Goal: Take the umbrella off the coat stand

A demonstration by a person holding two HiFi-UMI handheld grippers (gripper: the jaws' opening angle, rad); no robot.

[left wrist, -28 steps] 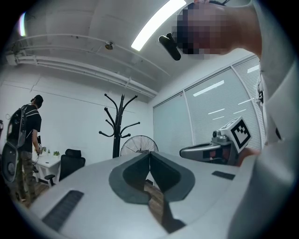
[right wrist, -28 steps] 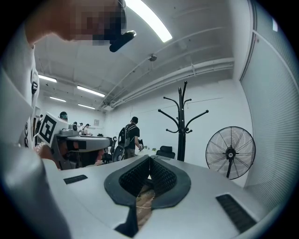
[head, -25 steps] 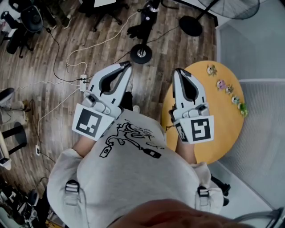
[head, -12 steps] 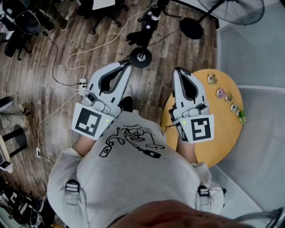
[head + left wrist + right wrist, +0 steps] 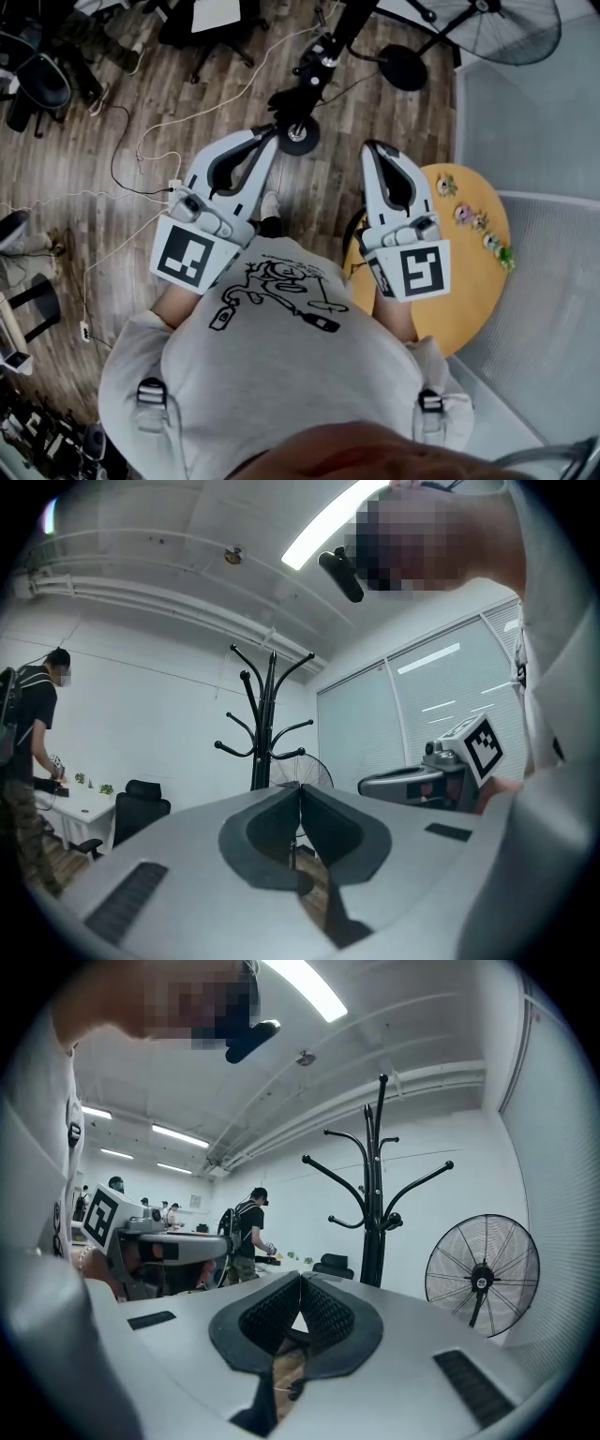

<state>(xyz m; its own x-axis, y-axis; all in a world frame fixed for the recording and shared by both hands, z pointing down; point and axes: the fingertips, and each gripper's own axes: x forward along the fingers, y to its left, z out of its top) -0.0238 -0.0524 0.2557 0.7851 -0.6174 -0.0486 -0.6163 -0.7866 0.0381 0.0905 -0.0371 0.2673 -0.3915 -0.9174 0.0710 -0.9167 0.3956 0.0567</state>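
Observation:
The black coat stand (image 5: pixel 269 714) (image 5: pixel 379 1190) rises ahead with curved hooks. From the head view I see its round base (image 5: pixel 298 137) and its pole leaning up the picture. A dark shape (image 5: pixel 292 91) hangs by the pole; I cannot tell whether it is the umbrella. No umbrella shows in the gripper views. My left gripper (image 5: pixel 271 138) (image 5: pixel 300 788) is shut and empty, its tips just short of the base. My right gripper (image 5: pixel 372 148) (image 5: pixel 300 1280) is also shut and empty, level beside it.
A round orange table (image 5: pixel 473 262) with small figurines (image 5: pixel 473 192) stands at my right. Behind the stand is a pedestal fan (image 5: pixel 482 1274) with its base (image 5: pixel 403 54). Cables (image 5: pixel 131 150) cross the wood floor. Office chairs (image 5: pixel 211 23) and a person (image 5: pixel 33 724) are at the left.
I have walked toward the coat stand: its base has come down the head view to just ahead of the left gripper's tips. Both grippers stay shut and level.

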